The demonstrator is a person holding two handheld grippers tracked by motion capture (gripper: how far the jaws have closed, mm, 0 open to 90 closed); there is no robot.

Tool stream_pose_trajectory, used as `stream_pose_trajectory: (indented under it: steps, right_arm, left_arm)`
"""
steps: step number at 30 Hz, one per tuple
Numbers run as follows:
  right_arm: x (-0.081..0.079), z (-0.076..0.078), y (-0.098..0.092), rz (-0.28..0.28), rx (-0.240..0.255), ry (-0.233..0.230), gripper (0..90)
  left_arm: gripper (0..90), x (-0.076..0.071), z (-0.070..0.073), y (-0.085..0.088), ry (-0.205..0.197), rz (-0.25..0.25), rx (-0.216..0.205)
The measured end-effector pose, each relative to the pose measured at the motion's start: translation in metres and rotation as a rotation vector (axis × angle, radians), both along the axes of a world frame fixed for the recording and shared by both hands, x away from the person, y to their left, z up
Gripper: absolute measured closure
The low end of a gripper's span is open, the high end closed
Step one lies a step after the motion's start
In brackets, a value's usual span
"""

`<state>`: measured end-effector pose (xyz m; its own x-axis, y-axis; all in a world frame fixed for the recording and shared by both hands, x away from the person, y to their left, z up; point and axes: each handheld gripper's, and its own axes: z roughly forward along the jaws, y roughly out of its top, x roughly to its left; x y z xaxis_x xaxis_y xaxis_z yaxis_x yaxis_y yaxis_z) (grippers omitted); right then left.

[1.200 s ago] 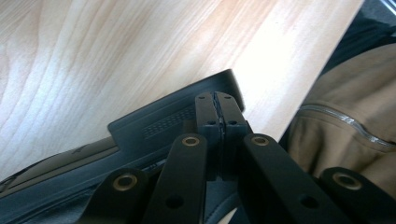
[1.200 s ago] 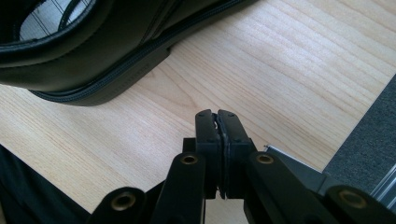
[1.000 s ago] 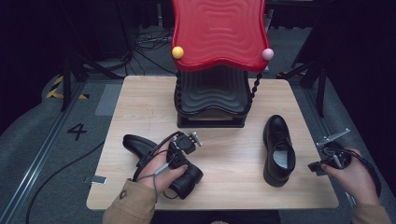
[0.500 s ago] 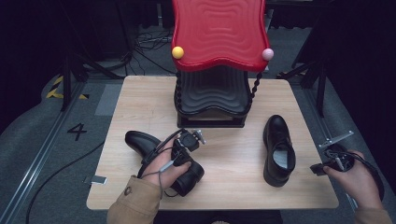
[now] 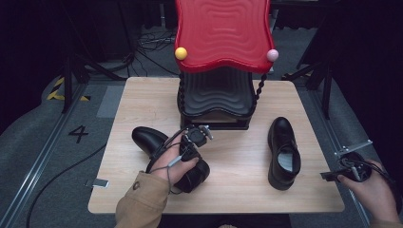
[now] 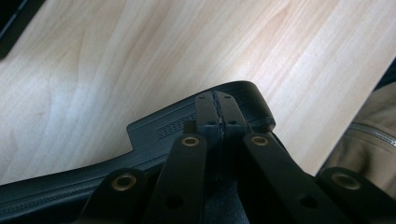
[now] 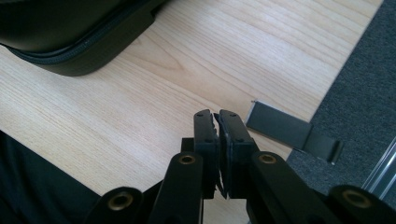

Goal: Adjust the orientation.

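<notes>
High view: I see the wooden bench [image 5: 142,104] with a black stand carrying a red wavy tray [image 5: 222,33] at the middle of the far edge, a yellow ball [image 5: 180,53] and a pink ball [image 5: 272,55] on its front corners. One black shoe [image 5: 283,153] lies on its sole toward the right edge, opening up. The other black shoe [image 5: 157,147] sits toward the near-left, toe pointing at the left edge; my left hand [image 5: 175,166] and the left gripper [image 5: 192,142] are right over its heel end. The right gripper [image 5: 349,166] hangs off the right edge near the front corner, in my right hand [image 5: 373,190]. Left gripper view: the fingers [image 6: 228,112] are pressed together, and I cannot tell whether they pinch any of the shoe; its sole and heel [image 6: 187,128] lie directly under them on the bench, tan sleeve [image 6: 369,135] at the right. Right gripper view: fingers [image 7: 205,130] closed to a narrow slit, nothing between, above the bench edge; a shoe sole [image 7: 84,51] upper left, a dark metal bracket [image 7: 285,126] on the grey floor just beside the edge.
</notes>
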<state>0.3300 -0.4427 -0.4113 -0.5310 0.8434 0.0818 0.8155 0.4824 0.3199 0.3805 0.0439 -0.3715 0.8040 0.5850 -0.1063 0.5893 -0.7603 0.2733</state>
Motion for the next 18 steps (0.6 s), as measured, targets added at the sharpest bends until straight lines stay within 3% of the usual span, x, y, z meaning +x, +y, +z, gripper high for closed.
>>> stream_pose_trajectory:
  steps: [2, 4, 7, 9, 12, 18]
  right_arm:
    - [-0.002, 0.000, -0.003, -0.003, 0.000, -0.003, 87.1]
    - [-0.004, 0.000, -0.004, -0.008, -0.005, -0.009, 86.2]
    - [-0.006, 0.002, -0.005, -0.005, -0.007, -0.038, 84.8]
    - [-0.005, 0.002, -0.005, -0.003, -0.010, -0.047, 84.3]
    - [-0.005, 0.002, -0.005, -0.005, -0.011, -0.055, 83.7]
    - [-0.004, 0.001, -0.002, 0.009, -0.014, -0.052, 82.2]
  left_arm:
    - [90.0, 0.003, 0.000, -0.004, -0.019, 0.002, 0.004]
    - [85.3, 0.003, 0.005, -0.004, -0.068, 0.018, -0.034]
    - [81.6, -0.005, 0.030, 0.005, -0.163, 0.046, -0.161]
    - [81.1, -0.008, 0.037, 0.006, -0.178, 0.046, -0.183]
    - [79.0, -0.011, 0.040, 0.005, -0.160, 0.041, -0.182]
    - [68.9, -0.004, 0.023, -0.008, -0.086, 0.046, -0.134]
